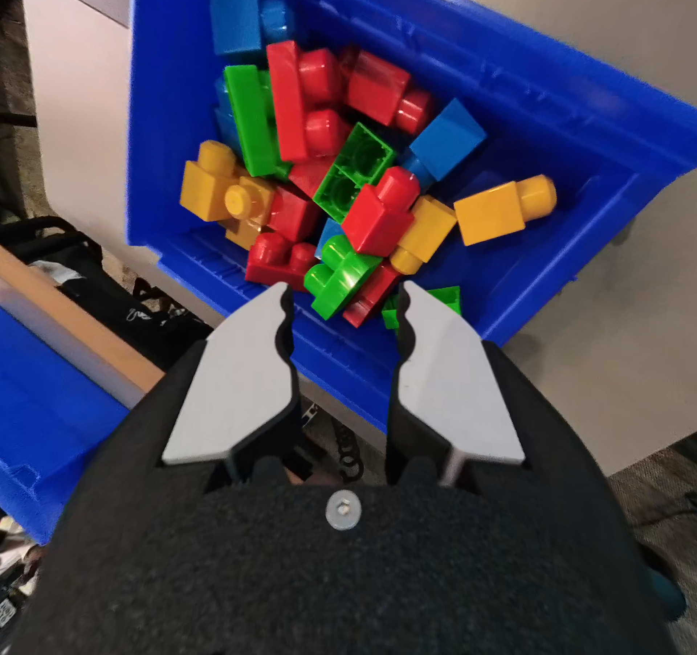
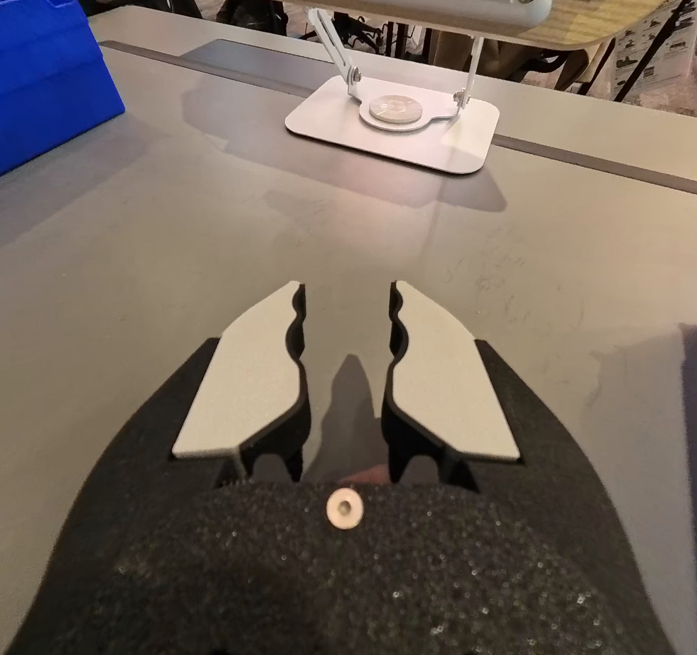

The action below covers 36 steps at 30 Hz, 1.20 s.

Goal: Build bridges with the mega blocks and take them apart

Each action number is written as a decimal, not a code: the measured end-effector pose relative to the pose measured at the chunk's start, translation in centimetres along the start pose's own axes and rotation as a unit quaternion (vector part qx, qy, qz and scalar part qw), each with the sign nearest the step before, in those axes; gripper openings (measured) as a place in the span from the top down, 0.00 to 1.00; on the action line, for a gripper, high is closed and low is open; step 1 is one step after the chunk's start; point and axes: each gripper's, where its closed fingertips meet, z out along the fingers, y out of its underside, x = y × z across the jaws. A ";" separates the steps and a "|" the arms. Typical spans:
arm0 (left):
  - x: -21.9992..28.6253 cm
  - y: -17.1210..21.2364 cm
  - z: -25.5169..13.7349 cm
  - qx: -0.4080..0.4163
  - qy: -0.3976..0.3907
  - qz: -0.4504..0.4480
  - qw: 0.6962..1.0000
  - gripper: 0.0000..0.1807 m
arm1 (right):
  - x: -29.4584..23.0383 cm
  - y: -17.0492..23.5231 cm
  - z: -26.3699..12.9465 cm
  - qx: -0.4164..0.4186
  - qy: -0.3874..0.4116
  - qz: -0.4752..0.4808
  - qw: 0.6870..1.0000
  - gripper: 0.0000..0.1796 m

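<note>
The left hand-held gripper point(image 1: 344, 290), black-bodied with grey finger plates, is hovering with its fingers spread wide and nothing between them, its tips poised over the near wall of the deep blue plastic bin point(image 1: 509, 82). The bin is serving as the landmark. It is sitting on the smooth grey bench point(image 1: 622, 335), close to the bench's near edge, and is holding all of the loose mega blocks point(image 1: 339, 169) in a mixed pile of red, green, yellow and blue. Just inside the bin's near wall, a green two-stud plastic block point(image 1: 339, 278) is lying on its side directly ahead of the gripper tips, not touching them. A red two-stud block point(image 1: 281, 261) is lying beside it. A yellow single-stud block point(image 1: 503, 209) is lying apart from the pile, toward the bin's right wall. A second blue bin point(image 1: 37, 429) is showing at the lower left, off the bench.

The right hand-held gripper point(image 2: 347, 290), of the same build, is hanging over bare bench point(image 2: 188, 241), well to the right of the blue bin point(image 2: 45, 82), with its fingers parted and empty. Beyond it, a white metal stand point(image 2: 396, 128) with a flat base plate is standing on the bench, carrying a wood-edged panel.
</note>
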 end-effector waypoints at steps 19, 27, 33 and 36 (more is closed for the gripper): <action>8.6 -1.8 4.0 -0.044 0.061 0.261 0.962 0.75 | -0.3 0.1 0.1 -0.005 -0.006 -0.008 1.000 0.77; 9.6 -0.9 5.3 -0.002 0.051 0.426 0.903 0.74 | -0.4 0.2 0.2 -0.008 -0.013 -0.003 1.000 0.76; 9.3 -1.2 6.3 0.057 0.091 0.487 0.867 0.80 | -0.3 0.3 0.3 -0.013 -0.028 0.017 0.999 0.76; 9.2 -1.6 6.8 0.064 0.127 0.483 0.864 0.79 | -0.3 0.4 0.3 -0.015 -0.033 0.023 0.999 0.76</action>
